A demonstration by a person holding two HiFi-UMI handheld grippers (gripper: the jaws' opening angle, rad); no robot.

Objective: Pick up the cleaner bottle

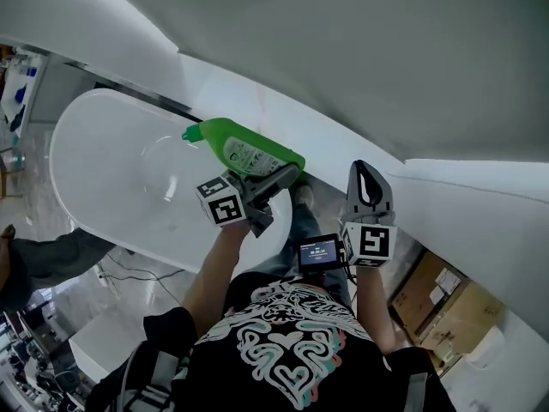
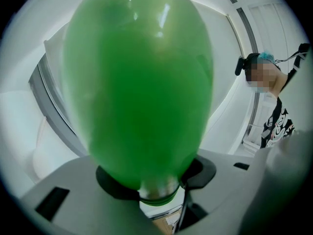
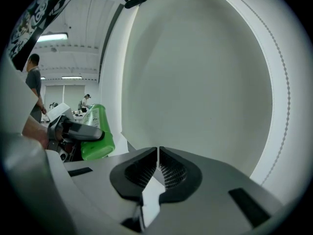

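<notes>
The cleaner bottle (image 1: pixel 244 150) is sitting btwn the jaws of your L gripper (image 1: pixel 281 178). The jaws are standing wide and pressing on both sides of the green body near its bottom end, so you're holding it firmly. The bottle is lying roughly level, w/ the capped end pointing out ahead of the jaws and away from you. In the left gripper view the green body is filling nearly everything in front of the pads. It's hanging in the air, touching nothing but the gripper, so the pick-up looks about done; prob what's left is clearing it fully and keeping it steady. The next move is calling for a constant squeeze and a level wrist. The plastic looks smooth and glossy, the grip is at one end, and the long body is reaching out ahead as a lever, so a quick swing could twist it in the pads. Your R gripper (image 1: pixel 367 172) is idling off to the L gripper's right side, jaws shut tight on nothing, pads meeting, tips aimed at the white wall beyond. A small lit screen (image 1: pixel 319 251) is riding just behind it. Below and ahead of the L gripper a white oval bathtub (image 1: pixel 111 187) is lying empty as far as I can see. Beyond both grippers a plain white wall (image 1: pixel 360 50) is running across. Behind the R gripper, cardboard boxes (image 1: pixel 433 290) are sitting on the floor, and off to the L gripper's left another person's sleeve (image 1: pixel 39 260) is showing at the edge.
</notes>
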